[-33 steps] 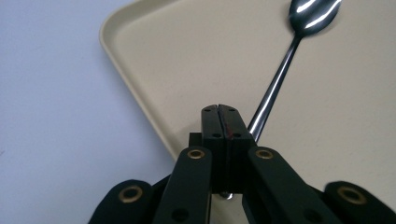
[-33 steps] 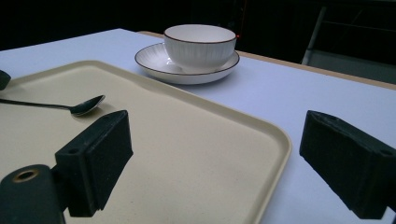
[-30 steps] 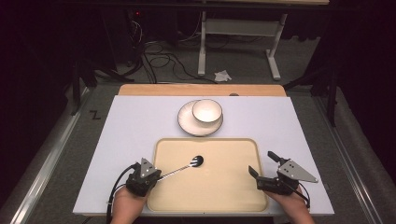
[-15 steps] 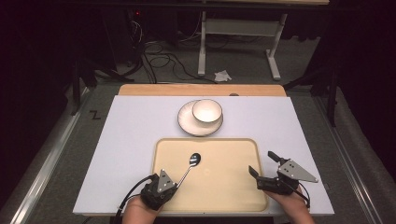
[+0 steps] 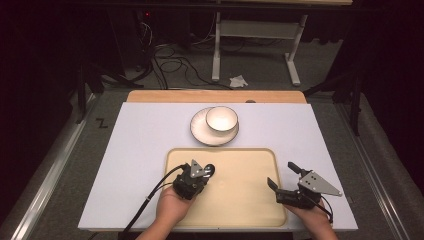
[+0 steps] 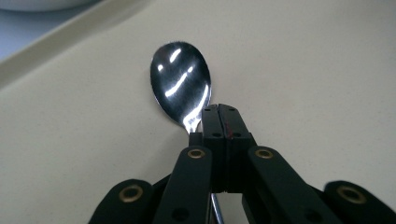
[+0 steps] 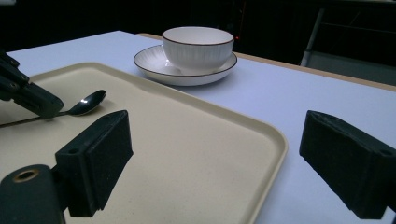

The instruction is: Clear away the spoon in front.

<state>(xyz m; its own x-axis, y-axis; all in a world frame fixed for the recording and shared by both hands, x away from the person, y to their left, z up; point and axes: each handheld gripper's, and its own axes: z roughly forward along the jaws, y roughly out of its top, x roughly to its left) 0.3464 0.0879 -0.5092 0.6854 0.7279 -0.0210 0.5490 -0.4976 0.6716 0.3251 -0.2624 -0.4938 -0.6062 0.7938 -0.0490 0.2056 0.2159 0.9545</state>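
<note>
Fingers of your left gripper point(image 6: 222, 116) are clenched on the neck of the shiny metal spoon point(image 6: 181, 81), which lies on the beige plastic tray point(image 5: 240, 200), bowl end pointing toward the far rim. Your right gripper point(image 5: 283, 176) rests at the tray's right edge, fingers spread wide and holding nothing. You seem to be at the grasp step; next, judge a lift clear of the tray. Beyond the tray on the white table point(image 5: 135, 145), a white ceramic bowl point(image 5: 222, 119) sits on a white saucer plate point(image 5: 201, 131), well apart from the spoon. Nothing blocks the way.
</note>
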